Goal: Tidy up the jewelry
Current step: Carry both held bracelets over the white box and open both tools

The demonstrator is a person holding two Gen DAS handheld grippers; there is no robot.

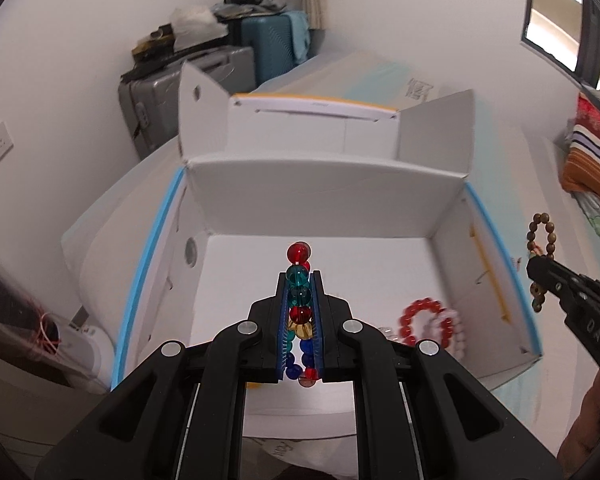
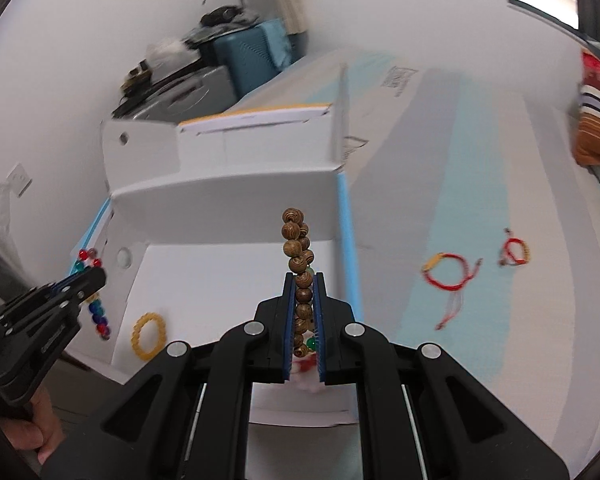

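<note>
My left gripper (image 1: 299, 276) is shut on a multicoloured glass bead bracelet (image 1: 299, 254) and holds it over the open white box (image 1: 320, 196). My right gripper (image 2: 303, 276) is shut on a brown wooden bead bracelet (image 2: 294, 236) above the box's right part. In the left wrist view the right gripper (image 1: 534, 266) with the wooden bracelet (image 1: 542, 232) hangs past the box's right wall. A red bead bracelet (image 1: 426, 320) and a white one (image 1: 460, 336) lie in the box. A yellow bead bracelet (image 2: 149, 335) lies at the box's near left.
Two red cord bracelets (image 2: 452, 270) (image 2: 514, 252) lie on the white and pale blue surface right of the box. Grey and blue suitcases (image 1: 204, 76) stand by the far wall. Striped bedding (image 1: 592, 160) is at the far right.
</note>
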